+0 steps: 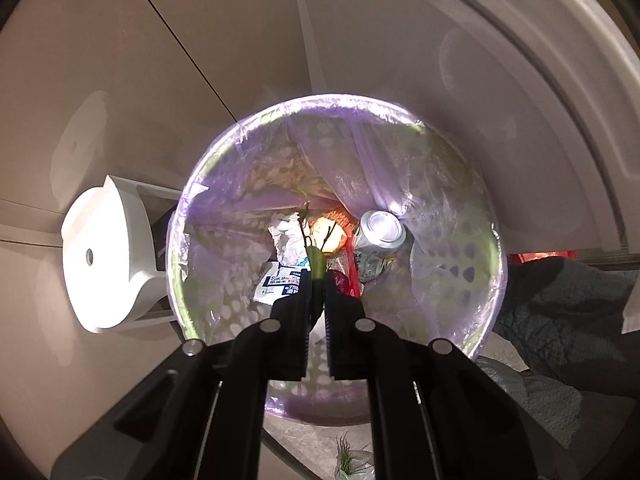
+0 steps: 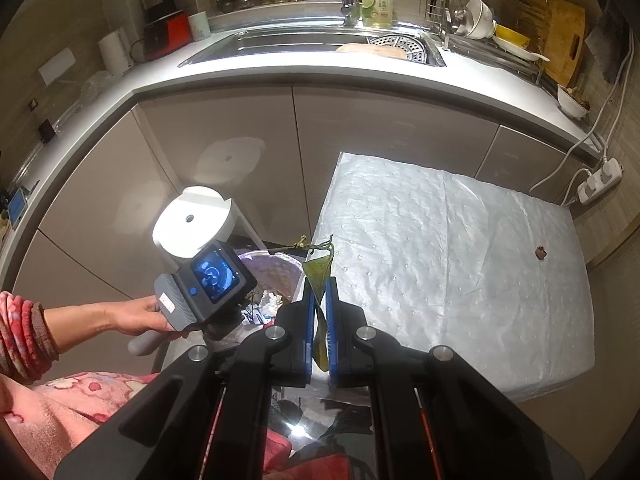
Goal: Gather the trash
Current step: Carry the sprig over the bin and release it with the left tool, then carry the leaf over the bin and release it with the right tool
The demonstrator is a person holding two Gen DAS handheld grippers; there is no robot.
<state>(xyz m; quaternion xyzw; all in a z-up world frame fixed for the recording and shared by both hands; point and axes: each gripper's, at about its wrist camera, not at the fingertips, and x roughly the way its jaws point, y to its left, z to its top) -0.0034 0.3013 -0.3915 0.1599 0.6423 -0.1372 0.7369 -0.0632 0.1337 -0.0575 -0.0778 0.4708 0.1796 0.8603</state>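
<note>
From the left, I see my left gripper (image 1: pixel 317 280) pinching a thin green stem (image 1: pixel 314 262) above the round bin (image 1: pixel 494 280) with its shiny crinkly liner, and my right gripper (image 2: pixel 319 286) squeezing a flat green leaf (image 2: pixel 318 274) beside the bumpy white table cover (image 2: pixel 460 260).

At frame centre in your left wrist view, the white wrapper (image 1: pixel 276 280) in the bin carried "99.9%" and "750"; the rest was unreadable. Top centre of your right view, the dish-soap bottle (image 2: pixel 376 0) showed a "2".
</note>
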